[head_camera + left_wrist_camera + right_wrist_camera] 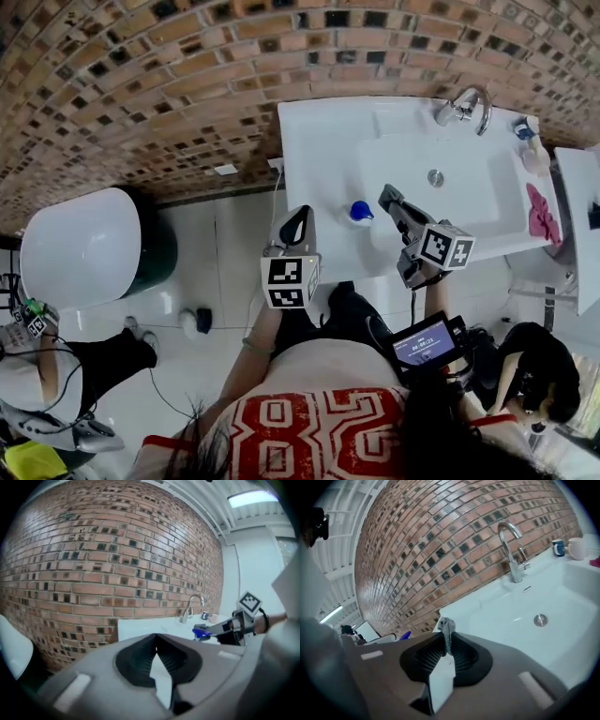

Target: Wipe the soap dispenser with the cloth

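A small blue-topped white dispenser [361,212] stands on the front rim of the white sink [319,141], between my two grippers. My right gripper [388,195] hangs just right of it, over the basin's front edge, shut on a small grey scrap of cloth [446,626] that pokes up between its tips. My left gripper [298,216] is left of the dispenser, shut with nothing in it. In the left gripper view the blue top [200,631] shows close to the right gripper's tip. A pink cloth [542,214] lies at the sink's right end.
A chrome tap [467,105] and drain [435,177] mark the basin. A blue cup [521,129] and a cream bottle [536,156] stand at the back right corner. A brick wall backs the sink. A white toilet [80,248] stands at left; people stand at both lower corners.
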### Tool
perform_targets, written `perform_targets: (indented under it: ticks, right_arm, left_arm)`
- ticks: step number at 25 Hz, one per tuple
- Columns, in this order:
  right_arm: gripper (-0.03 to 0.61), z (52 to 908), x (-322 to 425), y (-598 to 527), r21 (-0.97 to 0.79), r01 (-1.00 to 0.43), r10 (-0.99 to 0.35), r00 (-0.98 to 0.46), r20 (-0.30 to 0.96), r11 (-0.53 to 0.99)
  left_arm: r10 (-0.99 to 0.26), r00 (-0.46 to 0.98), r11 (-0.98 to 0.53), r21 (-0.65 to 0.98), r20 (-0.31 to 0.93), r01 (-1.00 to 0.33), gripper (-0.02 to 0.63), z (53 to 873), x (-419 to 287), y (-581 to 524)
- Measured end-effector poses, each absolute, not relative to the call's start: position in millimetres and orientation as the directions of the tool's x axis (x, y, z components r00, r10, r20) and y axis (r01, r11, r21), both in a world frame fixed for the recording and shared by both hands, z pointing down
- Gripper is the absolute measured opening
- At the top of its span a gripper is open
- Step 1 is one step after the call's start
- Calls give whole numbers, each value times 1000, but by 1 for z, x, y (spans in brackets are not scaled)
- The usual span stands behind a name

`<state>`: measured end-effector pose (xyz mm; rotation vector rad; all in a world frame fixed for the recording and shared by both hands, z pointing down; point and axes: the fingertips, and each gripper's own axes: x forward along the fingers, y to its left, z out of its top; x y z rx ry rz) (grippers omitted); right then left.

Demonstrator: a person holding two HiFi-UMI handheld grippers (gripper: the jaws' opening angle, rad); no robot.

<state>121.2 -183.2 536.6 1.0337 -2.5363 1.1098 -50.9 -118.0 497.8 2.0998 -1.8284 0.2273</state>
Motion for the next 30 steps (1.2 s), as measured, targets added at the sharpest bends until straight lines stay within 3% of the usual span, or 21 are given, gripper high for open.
perform_targets:
  ticks: [9,15,30]
  right_arm:
    - [48,532,126,-136,-546,-807,-761,-496,418,226]
    - [48,535,124,-88,-542,-838,-830,-348,435,67]
    - [48,533,38,-87,-616,-787,-811,-391,435,49]
  left_arm:
    - [-830,452,-431,139,327,-891,3,497,-58,-112]
    - [-746,577,-552,174,333,-815,3,501,-67,-94]
    - [-699,637,-606,203,324,-769,5,500,-78,-78]
